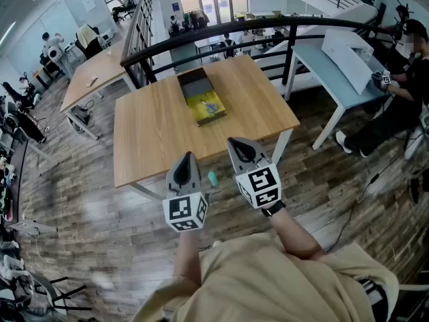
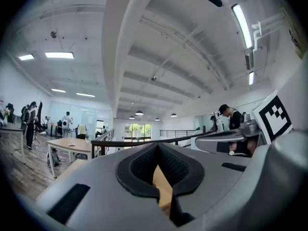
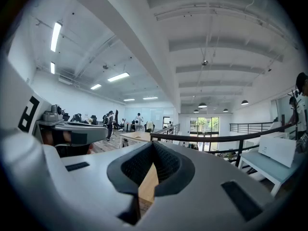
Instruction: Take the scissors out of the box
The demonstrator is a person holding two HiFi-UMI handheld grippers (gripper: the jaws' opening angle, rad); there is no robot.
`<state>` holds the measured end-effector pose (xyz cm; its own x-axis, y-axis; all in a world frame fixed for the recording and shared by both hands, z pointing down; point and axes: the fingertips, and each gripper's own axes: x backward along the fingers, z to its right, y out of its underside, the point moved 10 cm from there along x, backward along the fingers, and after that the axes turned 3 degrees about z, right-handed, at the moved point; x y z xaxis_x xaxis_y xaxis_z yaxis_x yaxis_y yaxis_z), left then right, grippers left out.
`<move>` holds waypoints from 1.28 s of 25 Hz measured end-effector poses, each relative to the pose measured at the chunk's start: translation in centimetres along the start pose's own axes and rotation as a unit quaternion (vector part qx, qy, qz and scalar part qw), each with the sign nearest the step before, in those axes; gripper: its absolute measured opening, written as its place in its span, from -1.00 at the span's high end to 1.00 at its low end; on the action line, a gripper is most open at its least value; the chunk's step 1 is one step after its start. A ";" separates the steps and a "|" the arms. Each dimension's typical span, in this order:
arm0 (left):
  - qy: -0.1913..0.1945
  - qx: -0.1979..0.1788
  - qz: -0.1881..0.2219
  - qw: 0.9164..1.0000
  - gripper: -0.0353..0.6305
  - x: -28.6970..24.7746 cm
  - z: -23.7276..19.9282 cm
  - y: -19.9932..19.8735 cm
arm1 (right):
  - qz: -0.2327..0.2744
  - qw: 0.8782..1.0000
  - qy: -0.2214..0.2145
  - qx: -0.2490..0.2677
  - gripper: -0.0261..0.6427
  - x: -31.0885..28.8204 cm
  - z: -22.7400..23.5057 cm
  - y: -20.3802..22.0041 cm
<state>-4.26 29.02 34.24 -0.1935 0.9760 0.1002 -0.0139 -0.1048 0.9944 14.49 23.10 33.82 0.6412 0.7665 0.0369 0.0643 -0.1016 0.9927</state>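
Observation:
An open box (image 1: 201,96) with dark walls and a yellow floor lies on the far half of the wooden table (image 1: 154,133). The scissors (image 1: 210,106) lie inside it, with pale handles. My left gripper (image 1: 188,155) and right gripper (image 1: 236,141) hover side by side at the table's near edge, well short of the box. Both point level towards the box, shut and empty. In the left gripper view, the left gripper (image 2: 157,148) shows only a sliver of table between its jaws. The right gripper view shows the same for the right gripper (image 3: 153,146). Neither gripper view shows the box.
A black railing (image 1: 221,35) runs behind the table. A pale blue table (image 1: 335,72) with a white box (image 1: 348,49) stands at the right, a seated person beside it. A second wooden table (image 1: 94,76) stands at the back left. Wooden floor surrounds the table.

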 end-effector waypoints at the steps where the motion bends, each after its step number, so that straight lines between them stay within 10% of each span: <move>1: -0.002 0.001 -0.001 1.000 0.89 0.0 0.5 0.1 | -0.001 1.000 -0.003 0.000 0.89 0.3 0.4 0.2; 15: -0.024 0.002 -0.032 0.999 0.89 -0.4 7.1 2.3 | -0.023 0.996 -0.049 -0.065 0.89 3.0 4.8 3.9; 32: 0.020 0.039 -0.025 0.999 0.89 -17.4 -2.2 5.9 | -0.055 0.998 -0.029 -0.028 0.89 -13.2 9.9 6.2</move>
<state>-3.11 10.99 38.30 -0.2340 0.9709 0.0508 0.0508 -0.0400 0.9979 14.00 6.09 38.38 0.6766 0.7323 -0.0771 0.0941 0.0179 0.9954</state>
